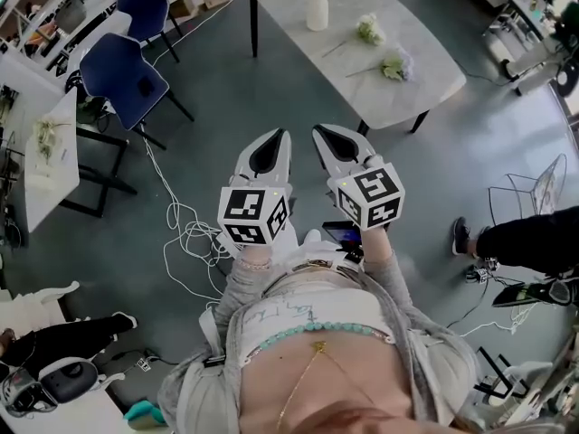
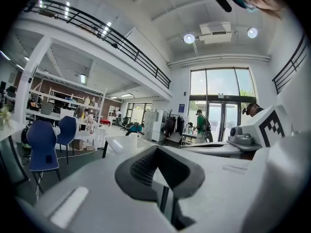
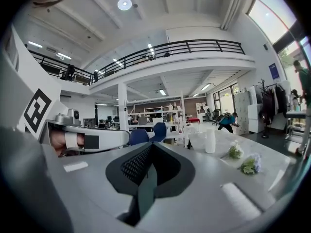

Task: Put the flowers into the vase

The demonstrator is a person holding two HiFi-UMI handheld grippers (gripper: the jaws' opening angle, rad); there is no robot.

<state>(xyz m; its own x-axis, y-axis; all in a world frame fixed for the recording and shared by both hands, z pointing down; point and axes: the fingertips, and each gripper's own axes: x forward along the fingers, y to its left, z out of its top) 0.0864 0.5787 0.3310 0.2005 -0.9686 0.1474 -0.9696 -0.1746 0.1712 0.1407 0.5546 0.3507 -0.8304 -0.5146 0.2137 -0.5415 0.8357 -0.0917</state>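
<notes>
The left gripper point(image 1: 269, 152) and right gripper point(image 1: 336, 147) sit side by side at the person's waist. Each claw is pressed closed on nothing, probably because work has not begun. Well ahead, on the pale table point(image 1: 425, 89), stands the white vase point(image 1: 317, 5). Right of it, untouched, lie a white flower point(image 1: 368, 30) and a pale bluish flower point(image 1: 395, 65).

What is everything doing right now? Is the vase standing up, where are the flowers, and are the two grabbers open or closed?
vase: standing upright on the table, no flowers in it.
white flower: lying flat on the table, outside the vase.
pale blue flower: lying flat on the table, outside the vase.
left gripper: jaws closed, holding nothing, away from the table.
right gripper: jaws closed, holding nothing, away from the table.
</notes>
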